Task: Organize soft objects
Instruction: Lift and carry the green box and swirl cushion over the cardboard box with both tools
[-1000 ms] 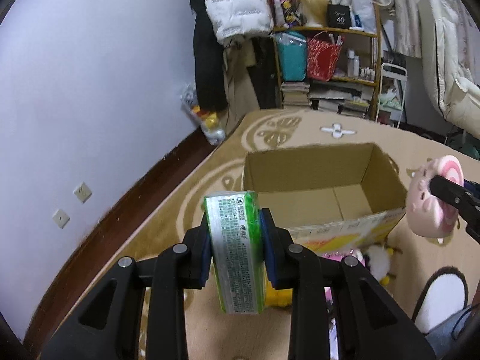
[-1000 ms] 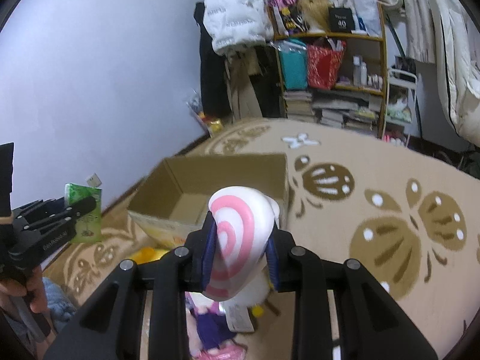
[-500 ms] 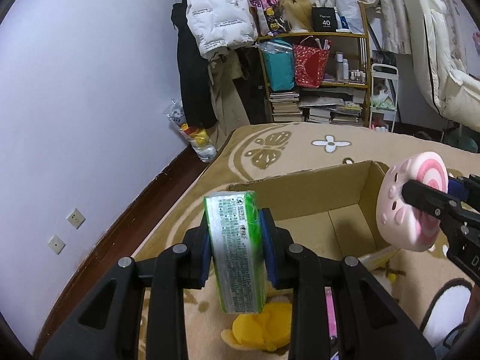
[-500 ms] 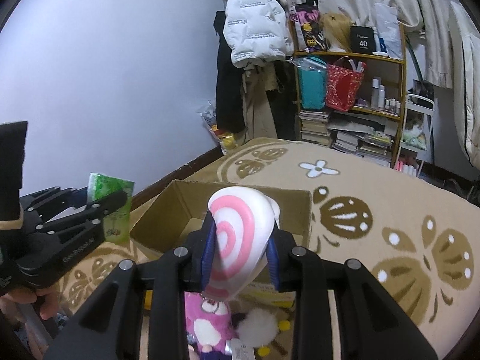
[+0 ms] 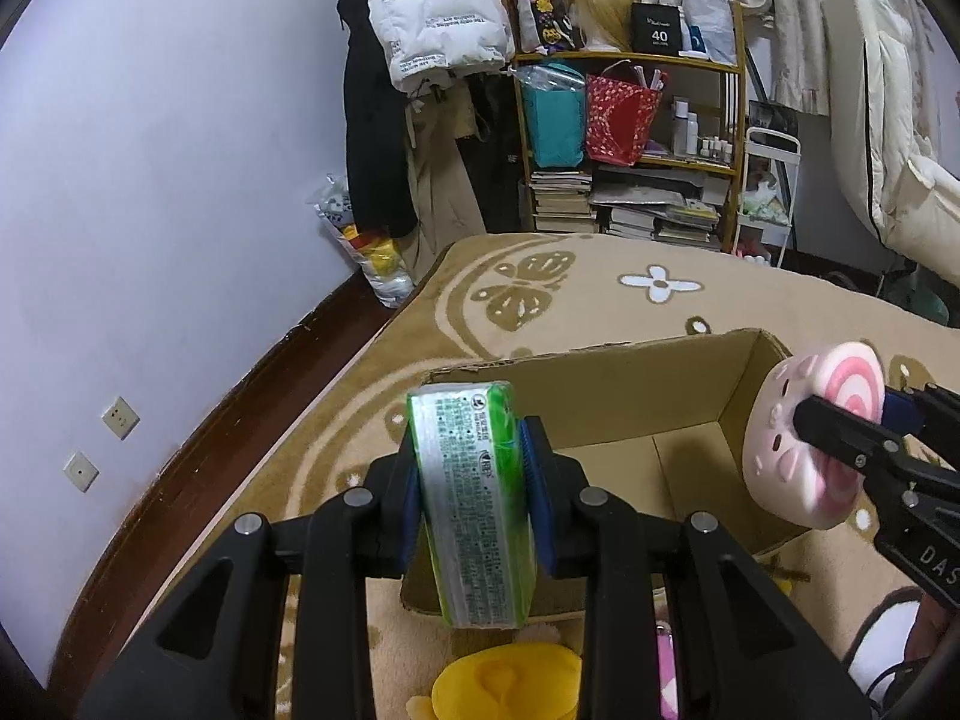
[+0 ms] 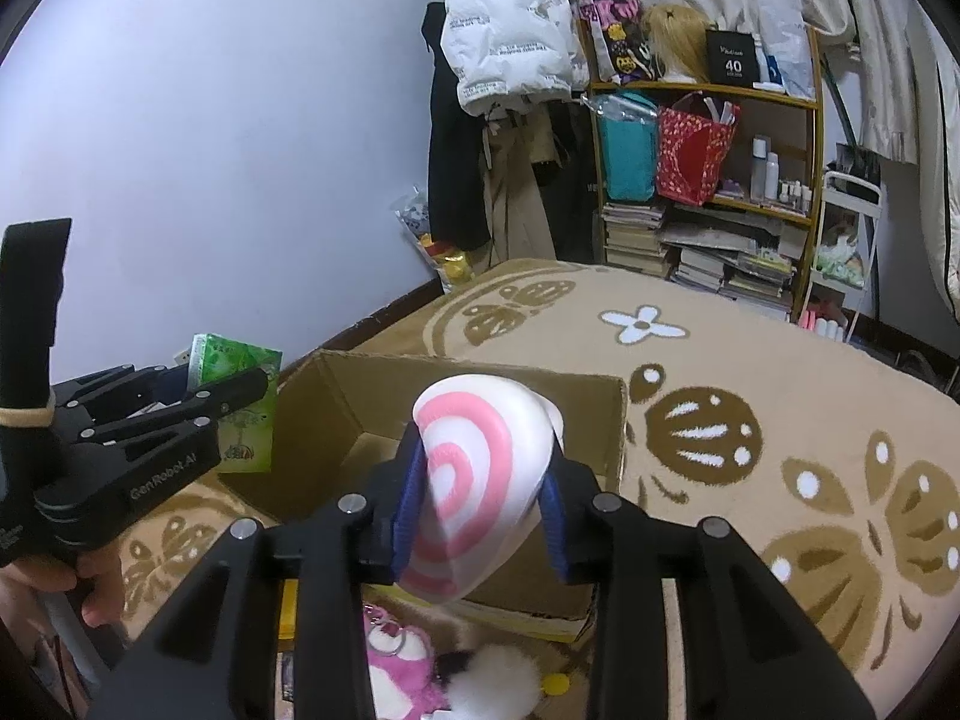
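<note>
My left gripper (image 5: 471, 450) is shut on a green tissue pack (image 5: 474, 510), held upright over the near left corner of an open cardboard box (image 5: 600, 396). The right wrist view shows the same pack (image 6: 240, 360) in the left gripper (image 6: 228, 384), beside the box (image 6: 336, 408). A soft pink-and-white swirl toy (image 6: 474, 438) sits between the pads of my right gripper (image 6: 480, 474), whose jaws are opening while the pads still touch it. It hangs over the box's near rim. From the left wrist, the toy (image 5: 780, 450) and right gripper (image 5: 840, 432) are at the box's right wall.
The box stands on a beige patterned carpet (image 6: 750, 360). In front of it lie a yellow plush (image 5: 510, 678), a pink plush (image 6: 402, 666) and a white fluffy thing (image 6: 492, 684). A cluttered shelf (image 5: 630, 138) and hanging jackets (image 5: 432, 30) line the far wall.
Both grippers have moved forward to the box with their loads. The box now sits closer and lower in both views, and the swirl toy has come over its rim.
</note>
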`<action>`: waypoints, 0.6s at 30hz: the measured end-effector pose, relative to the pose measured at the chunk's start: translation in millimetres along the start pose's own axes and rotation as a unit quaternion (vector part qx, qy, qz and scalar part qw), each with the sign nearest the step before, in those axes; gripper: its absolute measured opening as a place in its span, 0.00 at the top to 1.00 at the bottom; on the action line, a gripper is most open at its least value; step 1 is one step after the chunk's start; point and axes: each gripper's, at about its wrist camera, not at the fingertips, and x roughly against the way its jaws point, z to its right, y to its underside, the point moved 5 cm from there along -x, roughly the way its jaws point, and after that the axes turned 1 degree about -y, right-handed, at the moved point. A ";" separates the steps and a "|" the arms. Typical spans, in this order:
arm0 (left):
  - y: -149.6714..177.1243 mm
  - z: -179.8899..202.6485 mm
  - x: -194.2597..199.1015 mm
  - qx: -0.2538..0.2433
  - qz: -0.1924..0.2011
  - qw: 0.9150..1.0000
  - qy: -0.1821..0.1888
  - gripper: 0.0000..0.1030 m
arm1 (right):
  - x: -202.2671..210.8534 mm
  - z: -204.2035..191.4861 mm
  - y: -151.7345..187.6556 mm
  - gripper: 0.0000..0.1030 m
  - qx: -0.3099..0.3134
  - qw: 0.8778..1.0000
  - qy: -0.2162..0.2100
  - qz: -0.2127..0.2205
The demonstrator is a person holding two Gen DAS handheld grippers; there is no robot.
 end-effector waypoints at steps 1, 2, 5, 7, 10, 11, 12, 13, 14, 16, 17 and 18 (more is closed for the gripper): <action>0.4 0.9 -2.1 0.001 -0.002 1.000 0.003 0.72 | -2.8 1.4 1.6 0.63 -0.001 1.000 0.000 -0.003; 0.7 1.7 -3.3 0.001 -0.004 1.000 0.005 0.72 | -5.1 2.7 2.9 0.63 -0.002 1.000 -0.001 -0.006; 1.6 3.8 -5.8 0.002 -0.005 1.000 0.005 0.72 | -9.9 6.8 5.3 0.62 -0.010 1.000 -0.009 -0.013; 1.7 3.5 -6.4 0.004 -0.005 1.000 0.005 0.72 | -11.3 8.8 6.5 0.62 -0.014 1.000 -0.013 -0.015; 2.3 1.1 -6.7 0.014 -0.006 1.000 0.008 0.72 | -12.7 10.0 7.6 0.62 -0.015 1.000 -0.012 -0.017; 2.8 0.2 -7.0 0.016 -0.007 1.000 0.008 0.72 | -12.5 10.0 7.8 0.62 -0.015 1.000 -0.014 -0.017; 3.3 -0.5 -7.5 0.018 -0.009 1.000 0.008 0.72 | -12.4 10.7 8.4 0.62 -0.015 1.000 -0.013 -0.017; 4.2 -1.7 -8.7 0.021 -0.011 1.000 0.007 0.71 | -12.6 11.1 8.3 0.61 -0.015 1.000 -0.011 -0.017; 4.9 -2.3 -9.5 0.022 -0.013 1.000 0.007 0.71 | -12.5 11.6 8.8 0.59 -0.015 1.000 -0.011 -0.017; 5.7 -3.5 -11.3 0.022 -0.017 1.000 0.008 0.70 | -13.2 12.9 10.0 0.56 -0.021 0.999 -0.014 -0.019; 6.1 -3.3 -11.7 0.022 -0.018 1.000 0.007 0.69 | -13.6 13.4 10.7 0.55 -0.025 0.999 -0.018 -0.021; 6.8 -3.0 -11.9 0.021 -0.019 1.000 0.007 0.69 | -14.4 14.9 11.7 0.55 -0.028 0.999 -0.019 -0.023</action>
